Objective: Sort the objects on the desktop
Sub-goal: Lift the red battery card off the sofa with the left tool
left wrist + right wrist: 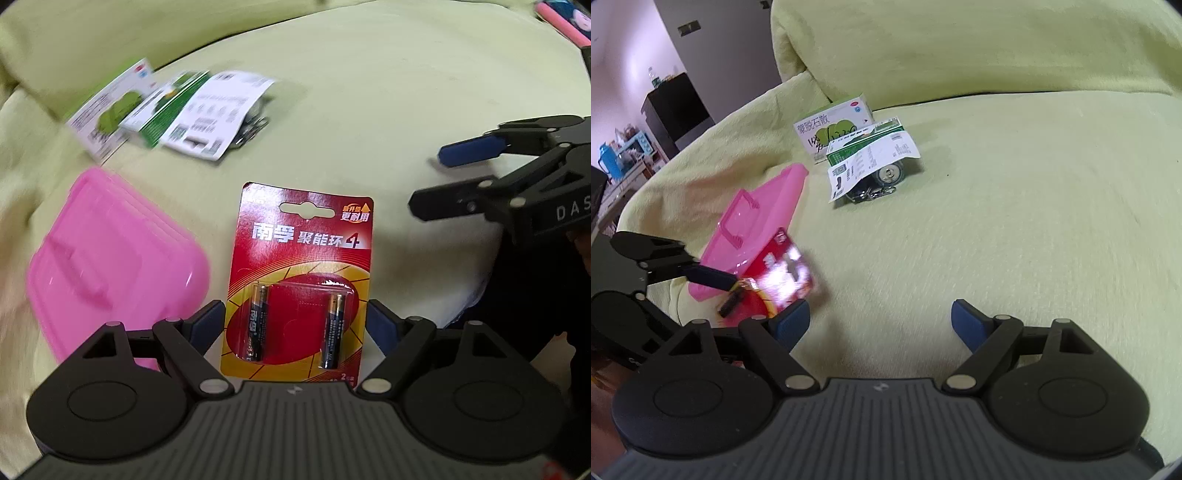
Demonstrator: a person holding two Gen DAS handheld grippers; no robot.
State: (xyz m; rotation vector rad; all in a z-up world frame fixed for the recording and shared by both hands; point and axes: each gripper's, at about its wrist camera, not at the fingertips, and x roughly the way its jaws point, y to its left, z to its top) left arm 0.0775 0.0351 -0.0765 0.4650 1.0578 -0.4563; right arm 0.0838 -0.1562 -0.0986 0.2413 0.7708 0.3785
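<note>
Item: blister card of two small batteries (301,280), red and yellow printed card with a clear plastic bubble over each cell. Position: lower centre of the left wrist view, standing upright between the fingers of the left tongs (297,325); in the right wrist view, lower left, blurred, raised above the cloth and just in front of the pink box. Left tongs closed on the card's two side edges, pads pressing at the level of the cells.

Handling, as judged: light; thin card, stiff enough to stand upright but likely to bow or crease under hard squeeze; glossy face, somewhat slippery; weight low down in the cells, so a hold on the lower side edges, as here, looks steadier than one on the hang-hole end. Bubbles best kept clear of the pads.

Right tongs (882,325): fingers spread wide, nothing between them, hanging over bare cloth; seen also at right of the left wrist view.

Nearby: pink plastic lidded box with handle (753,229), left of frame, lid on, tilted in the right wrist view. Upper centre: white-and-green medicine carton (833,127), green-striped carton (866,142), printed leaflet (871,158) draped over a metal-looking cluster too small to name. All on a yellow-green cloth-covered sofa seat (1015,221).
</note>
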